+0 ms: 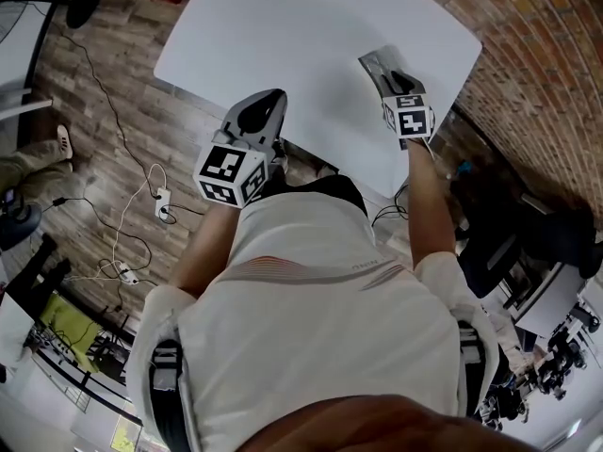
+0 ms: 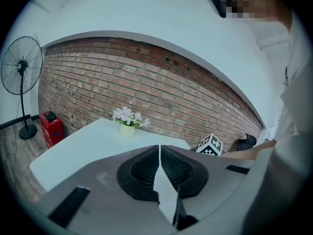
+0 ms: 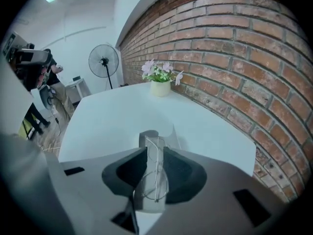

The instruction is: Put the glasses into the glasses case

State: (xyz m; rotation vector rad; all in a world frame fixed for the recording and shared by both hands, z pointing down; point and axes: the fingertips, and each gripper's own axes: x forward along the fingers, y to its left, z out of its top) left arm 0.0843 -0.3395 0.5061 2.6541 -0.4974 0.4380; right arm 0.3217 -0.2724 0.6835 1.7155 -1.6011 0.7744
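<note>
A grey glasses case (image 3: 149,142) sits pinched between the jaws of my right gripper (image 3: 154,153), and thin wire-framed glasses (image 3: 155,182) lie along its top. In the head view the right gripper (image 1: 379,67) holds the case (image 1: 371,61) over the right part of the white table (image 1: 283,36). My left gripper (image 1: 267,102) hovers at the table's near edge. Its jaws (image 2: 160,148) meet at the tips with nothing between them.
A small pot of pale flowers (image 3: 160,80) stands at the table's far end, by the brick wall (image 3: 234,58). A standing fan (image 2: 20,67) and a red box (image 2: 50,126) are on the wooden floor. Cables and a power strip (image 1: 141,215) lie on the floor to my left.
</note>
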